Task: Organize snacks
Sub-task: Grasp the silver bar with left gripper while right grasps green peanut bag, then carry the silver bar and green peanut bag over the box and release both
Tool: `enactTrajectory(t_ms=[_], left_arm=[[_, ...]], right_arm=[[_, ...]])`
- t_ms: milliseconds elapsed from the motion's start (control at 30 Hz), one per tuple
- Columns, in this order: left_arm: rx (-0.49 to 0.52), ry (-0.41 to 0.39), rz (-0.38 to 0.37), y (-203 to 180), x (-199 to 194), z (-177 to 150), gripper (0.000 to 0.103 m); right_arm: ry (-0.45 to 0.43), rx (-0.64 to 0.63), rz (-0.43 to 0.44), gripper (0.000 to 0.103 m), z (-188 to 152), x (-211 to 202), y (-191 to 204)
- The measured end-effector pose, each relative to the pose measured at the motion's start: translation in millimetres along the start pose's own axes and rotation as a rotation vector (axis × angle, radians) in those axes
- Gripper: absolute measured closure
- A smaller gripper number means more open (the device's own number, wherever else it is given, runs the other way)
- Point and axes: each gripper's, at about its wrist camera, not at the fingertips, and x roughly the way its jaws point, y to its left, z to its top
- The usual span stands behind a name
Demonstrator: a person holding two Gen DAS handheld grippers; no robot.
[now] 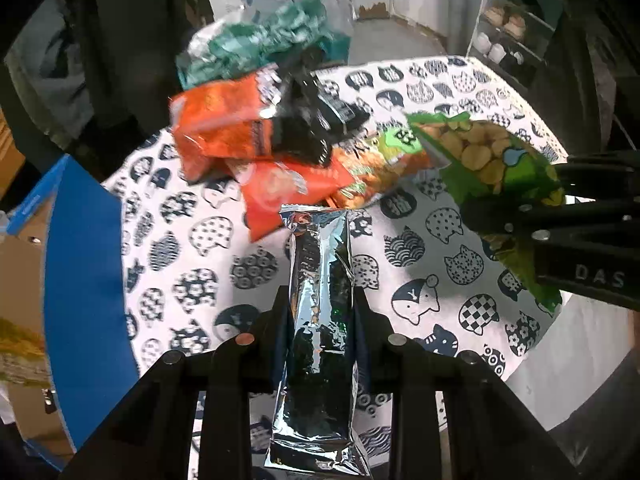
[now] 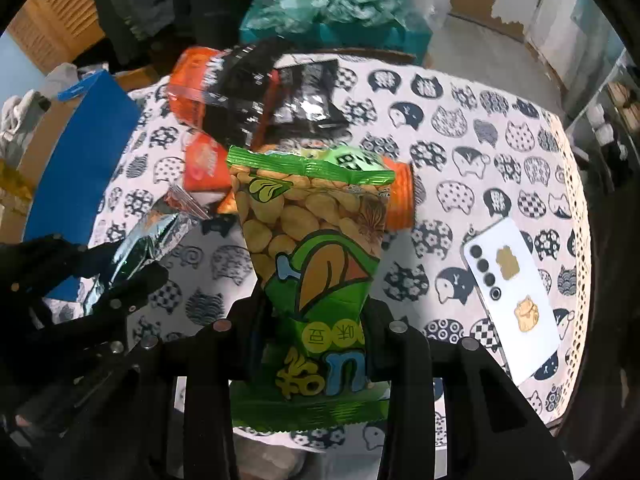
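My left gripper (image 1: 320,304) is shut on a long silver foil packet (image 1: 318,320), held above the cat-print tablecloth (image 1: 200,240). My right gripper (image 2: 318,312) is shut on a green bean-snack bag (image 2: 312,240), also lifted off the table. Each gripper shows in the other's view: the right one (image 1: 520,220) with its green bag (image 1: 492,160), the left one (image 2: 120,280) with its silver packet (image 2: 140,240). A pile of orange packets (image 1: 224,128) and black packets (image 1: 312,120) lies at the far side of the table, seen again as orange packets (image 2: 204,164) and black packets (image 2: 280,96).
A blue box (image 1: 84,280) stands at the table's left edge. A white phone (image 2: 512,296) lies face down on the right of the cloth. Teal plastic bags (image 2: 332,12) sit behind the pile. A shelf with cups (image 1: 508,32) stands far right.
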Motion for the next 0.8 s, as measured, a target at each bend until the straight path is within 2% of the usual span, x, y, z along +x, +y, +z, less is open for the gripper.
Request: enactTrajectory(t_ms=[533,800], left_arm=[[-0.045,-0.137,0.087,55,-63,-12,0.075],[-0.123,-0.178,0.139,99,-84,-18,0.075]], right_arm=[[-0.069,-0.091,0.055,0.067,21,-26,61],[-0.072,-0.146,0.096,0.067,33,-28,95]])
